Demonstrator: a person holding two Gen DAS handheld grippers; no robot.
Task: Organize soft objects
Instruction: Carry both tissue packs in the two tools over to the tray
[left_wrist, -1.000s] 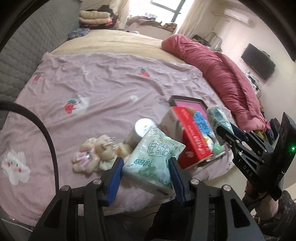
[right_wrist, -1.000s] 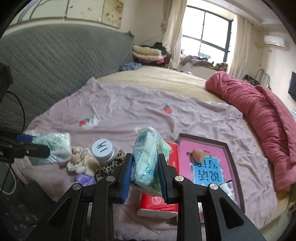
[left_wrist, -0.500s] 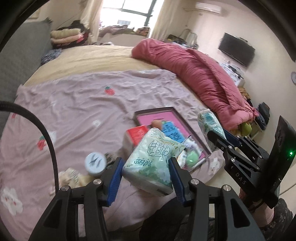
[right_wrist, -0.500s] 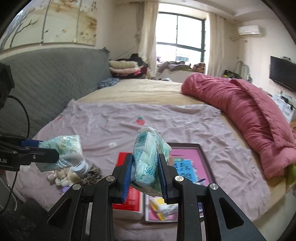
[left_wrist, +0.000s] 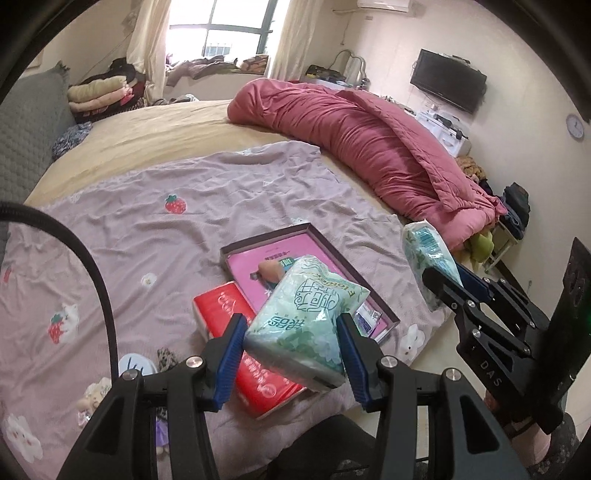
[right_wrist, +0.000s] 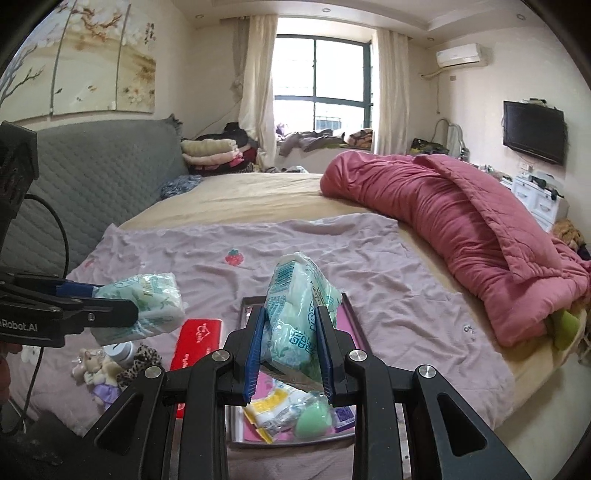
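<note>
My left gripper is shut on a pale green tissue pack and holds it in the air above the near edge of the bed. My right gripper is shut on a second green tissue pack, also held up. Each gripper shows in the other view: the right one with its pack, the left one with its pack. Below lie a pink tray holding small items and a red tissue box on the lilac sheet.
A small plush toy, a white round lid and a leopard scrunchie lie left of the red box. A red quilt is piled along the right of the bed. A grey headboard stands at the left.
Both grippers have lifted and tilted up with their tissue packs; the views now take in more of the room. The left view has swung right, from the plush toy toward the tray.
</note>
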